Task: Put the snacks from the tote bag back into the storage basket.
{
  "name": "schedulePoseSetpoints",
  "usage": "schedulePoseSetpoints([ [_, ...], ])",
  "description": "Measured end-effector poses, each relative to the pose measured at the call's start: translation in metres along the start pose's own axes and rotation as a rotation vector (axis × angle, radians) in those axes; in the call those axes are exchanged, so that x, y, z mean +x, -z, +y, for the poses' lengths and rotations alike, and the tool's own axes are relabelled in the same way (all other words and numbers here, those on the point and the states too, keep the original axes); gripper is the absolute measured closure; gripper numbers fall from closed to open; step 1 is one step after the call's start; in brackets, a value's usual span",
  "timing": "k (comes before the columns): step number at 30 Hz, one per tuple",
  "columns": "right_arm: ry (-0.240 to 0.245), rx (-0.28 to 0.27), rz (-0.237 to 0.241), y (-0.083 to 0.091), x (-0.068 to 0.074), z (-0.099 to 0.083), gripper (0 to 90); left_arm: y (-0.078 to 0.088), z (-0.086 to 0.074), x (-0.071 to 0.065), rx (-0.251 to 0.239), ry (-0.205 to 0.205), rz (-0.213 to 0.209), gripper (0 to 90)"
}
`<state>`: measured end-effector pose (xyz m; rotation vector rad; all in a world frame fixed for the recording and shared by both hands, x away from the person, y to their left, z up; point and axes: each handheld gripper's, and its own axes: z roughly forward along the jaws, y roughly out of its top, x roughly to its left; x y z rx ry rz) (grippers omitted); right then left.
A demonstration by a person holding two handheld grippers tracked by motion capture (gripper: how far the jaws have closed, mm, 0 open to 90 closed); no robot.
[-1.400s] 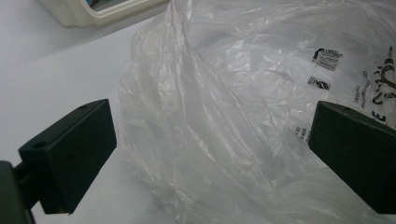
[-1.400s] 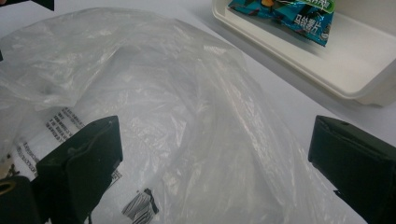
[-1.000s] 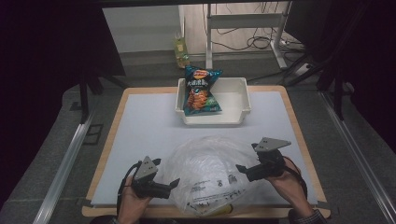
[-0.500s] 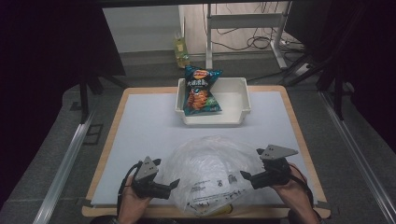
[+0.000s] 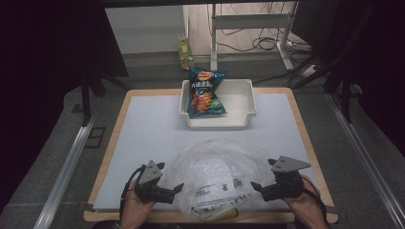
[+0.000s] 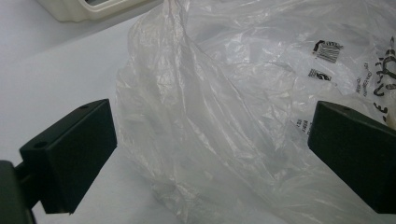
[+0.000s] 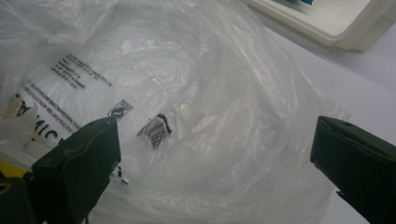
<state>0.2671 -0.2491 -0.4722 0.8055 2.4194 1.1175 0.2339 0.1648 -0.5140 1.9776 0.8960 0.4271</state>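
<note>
- Clear plastic bag (image 5: 217, 179) lies crumpled at lower centre of the high view, on the white mat (image 5: 143, 143); unmoved over the last second.
- White bin (image 5: 241, 119) with chip packet (image 5: 205, 93) sits upper centre, well apart from the bag.
- Right gripper (image 5: 257, 187) has dropped lower and closer to the bag's right edge; jaws wide apart, holding nothing.
- Left gripper (image 5: 177, 189) same place at the bag's left edge, jaws wide, empty.
- Likely both about to pinch the bag's edges.

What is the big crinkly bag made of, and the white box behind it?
The clear bag looks like thin, glossy plastic film: see-through, wrinkled, with black print. The white bin seems hard, smooth plastic with a moulded rim, though I can't be certain.
</note>
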Motion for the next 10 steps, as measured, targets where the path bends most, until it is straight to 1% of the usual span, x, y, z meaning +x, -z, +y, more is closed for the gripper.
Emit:
schedulePoseSetpoints([
  [3, -0.008, 0.008, -0.002, 0.0, 0.0, -0.006, 1.8, -0.001, 0.0, 0.0, 0.004, -0.001, 0.0, 1.0],
  [5, -0.006, 0.023, -0.009, 0.0, -0.001, -0.01, 1.8, -0.001, 0.0, 0.0, 0.007, -0.001, -0.002, 1.0],
  [7, -0.015, 0.037, -0.012, -0.001, -0.002, -0.014, 1.8, -0.001, 0.0, 0.0, 0.009, 0.0, -0.003, 1.0],
  [10, -0.033, 0.044, -0.009, -0.002, -0.007, -0.018, 1.8, -0.002, 0.0, 0.0, 0.011, 0.005, -0.003, 1.0],
])
